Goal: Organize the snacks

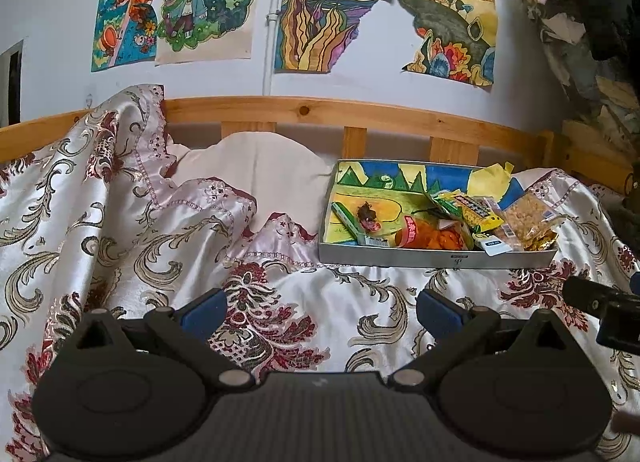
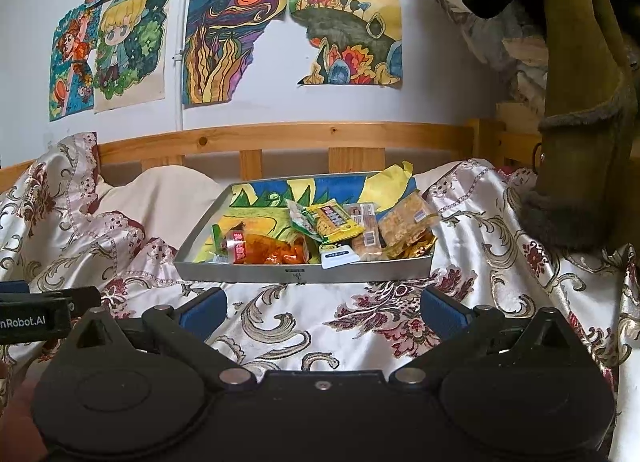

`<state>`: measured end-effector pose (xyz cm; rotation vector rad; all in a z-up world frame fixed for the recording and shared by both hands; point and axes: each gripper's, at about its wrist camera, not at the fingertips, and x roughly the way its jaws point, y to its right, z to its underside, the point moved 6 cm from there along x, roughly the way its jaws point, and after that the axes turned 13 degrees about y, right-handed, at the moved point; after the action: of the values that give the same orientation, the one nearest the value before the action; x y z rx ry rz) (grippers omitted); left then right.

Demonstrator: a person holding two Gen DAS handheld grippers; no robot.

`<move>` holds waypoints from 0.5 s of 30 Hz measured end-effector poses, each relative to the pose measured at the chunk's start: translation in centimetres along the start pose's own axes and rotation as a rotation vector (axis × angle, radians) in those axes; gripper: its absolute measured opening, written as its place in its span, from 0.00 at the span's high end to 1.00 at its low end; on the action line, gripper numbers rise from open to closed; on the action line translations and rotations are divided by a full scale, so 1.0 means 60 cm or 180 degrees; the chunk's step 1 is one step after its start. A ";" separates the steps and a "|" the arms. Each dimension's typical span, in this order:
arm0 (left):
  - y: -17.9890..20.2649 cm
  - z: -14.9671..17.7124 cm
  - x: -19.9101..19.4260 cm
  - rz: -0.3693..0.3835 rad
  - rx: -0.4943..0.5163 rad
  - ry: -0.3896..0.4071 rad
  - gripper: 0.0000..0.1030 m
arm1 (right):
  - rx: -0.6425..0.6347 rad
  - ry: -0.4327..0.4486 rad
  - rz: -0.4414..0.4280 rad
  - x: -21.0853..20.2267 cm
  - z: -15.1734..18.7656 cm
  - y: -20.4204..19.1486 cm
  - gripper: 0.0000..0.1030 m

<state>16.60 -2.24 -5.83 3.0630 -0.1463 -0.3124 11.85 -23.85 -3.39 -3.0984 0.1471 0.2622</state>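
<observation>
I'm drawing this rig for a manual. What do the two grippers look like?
Both match: matte black bodies with two round discs, black linkage arms on silver pivot pins, and blue finger pads. Left gripper has a ribbed grey centre plate; right gripper has a plain black one. White lettering ending "nRobot.AI" marks the left gripper's side.

Bed under a floral satin cover [image 2: 360,322], grey snack-filled tray [image 2: 360,272] on it, perhaps slightly tilted.

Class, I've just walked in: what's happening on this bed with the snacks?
A person holds two tongs over a patterned bedspread. Both the left tongs and right tongs are open and empty, short of the grey tray. Snack packets, including an orange packet and a yellow-green packet, already lie piled in it.
</observation>
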 end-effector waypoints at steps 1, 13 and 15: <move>0.000 0.000 0.000 -0.0002 -0.0002 -0.0004 0.00 | -0.0004 -0.0013 -0.0006 0.000 0.002 -0.001 0.01; -0.002 0.006 0.003 -0.0012 0.0000 -0.0039 0.00 | -0.0006 -0.0080 -0.0026 0.003 0.010 -0.007 0.01; -0.002 0.006 0.003 -0.0011 0.0001 -0.0036 0.00 | -0.0008 -0.0080 -0.0029 0.003 0.010 -0.006 0.01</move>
<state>16.71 -2.18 -6.24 3.0625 -0.1416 -0.3302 11.98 -23.47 -4.03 -3.0960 0.1323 0.3012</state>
